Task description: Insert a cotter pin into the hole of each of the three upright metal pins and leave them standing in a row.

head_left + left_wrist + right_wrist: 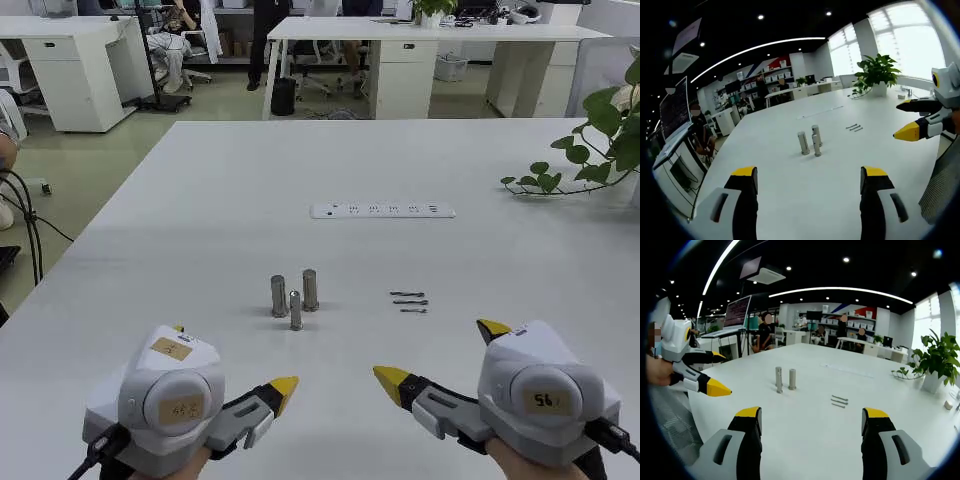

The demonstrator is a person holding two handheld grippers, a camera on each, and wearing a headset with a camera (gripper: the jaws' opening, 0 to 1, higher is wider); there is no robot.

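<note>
On the wide white workbench [200, 220], nothing inserted yet.
Held yellow-tipped grey left gripper [809, 172] and right gripper [811, 412] wide open, empty; found three stubby upright grey metal pins [295, 300] clustered mid-table, three thin dark cotter pins [409, 301] loose nearby, all insertions apparently left.

left gripper [232, 356] held low, jaws spread wide, right gripper [441, 352] alongside, jaws spread wide too
</note>
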